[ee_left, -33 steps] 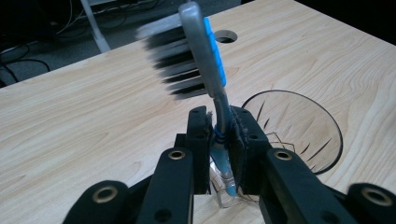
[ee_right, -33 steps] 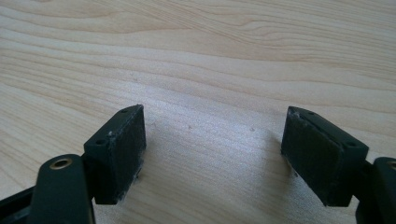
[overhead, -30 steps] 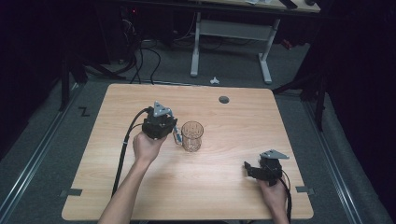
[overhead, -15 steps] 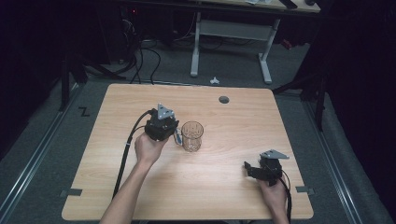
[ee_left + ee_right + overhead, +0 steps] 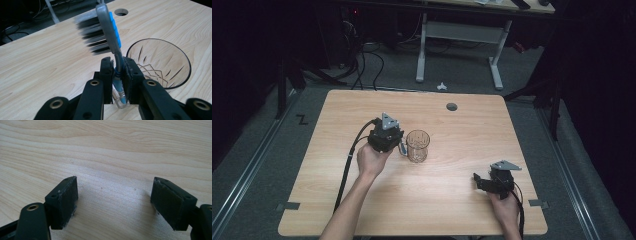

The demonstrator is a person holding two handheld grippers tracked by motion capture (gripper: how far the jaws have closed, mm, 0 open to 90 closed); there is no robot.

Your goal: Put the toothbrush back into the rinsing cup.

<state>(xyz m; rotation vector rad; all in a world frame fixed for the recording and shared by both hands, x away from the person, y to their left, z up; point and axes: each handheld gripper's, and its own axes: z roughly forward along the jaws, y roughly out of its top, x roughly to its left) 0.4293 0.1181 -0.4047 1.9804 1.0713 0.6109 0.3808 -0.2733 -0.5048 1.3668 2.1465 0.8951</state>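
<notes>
- Toothbrush [image 5: 110,32] clamped in left gripper [image 5: 117,72], just left of glass [image 5: 418,145] at table [image 5: 462,210] centre (not yet inside).
- Right gripper [image 5: 113,200] wide open, empty, near right corner.
- Left: dropping it into the glass.

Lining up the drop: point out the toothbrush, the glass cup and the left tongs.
toothbrush [image 5: 113,27], left gripper view, on the blue-backed head.
glass cup [image 5: 185,65], left gripper view, on the rim's right side.
left tongs [image 5: 117,66], left gripper view, between the tips clamping the handle.
</notes>
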